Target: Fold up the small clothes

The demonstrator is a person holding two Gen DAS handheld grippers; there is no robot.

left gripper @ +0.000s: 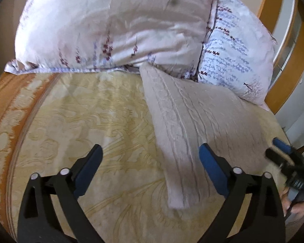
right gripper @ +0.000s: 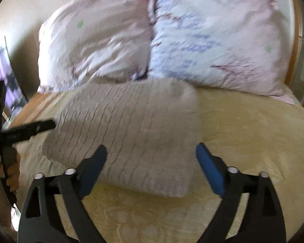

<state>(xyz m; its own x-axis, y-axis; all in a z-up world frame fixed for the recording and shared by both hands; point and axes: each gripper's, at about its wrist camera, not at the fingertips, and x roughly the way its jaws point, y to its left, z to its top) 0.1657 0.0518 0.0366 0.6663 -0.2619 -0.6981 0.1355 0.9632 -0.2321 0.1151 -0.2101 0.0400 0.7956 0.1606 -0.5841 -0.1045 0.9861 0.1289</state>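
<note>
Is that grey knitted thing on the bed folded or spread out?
Folded, it seems: the grey knitted garment lies as a compact rectangle on the bed, with no sleeves or loose ends showing. The layers themselves cannot be seen.

Pale grey-beige cable-knit garment (left gripper: pixel 184 125) (right gripper: pixel 135 133), folded into a roughly rectangular, padded bundle lying flat on the cream patterned bedspread. Raised knit ribs and cable bands run along its length. In the left wrist view it extends from a narrow near end at lower centre to a far corner that touches the base of the pillows. In the right wrist view it lies diagonally, its rounded far corner against the pillows and its near folded edge slightly lifted, casting a shadow on the bedspread. Edges appear soft through motion blur.
</note>
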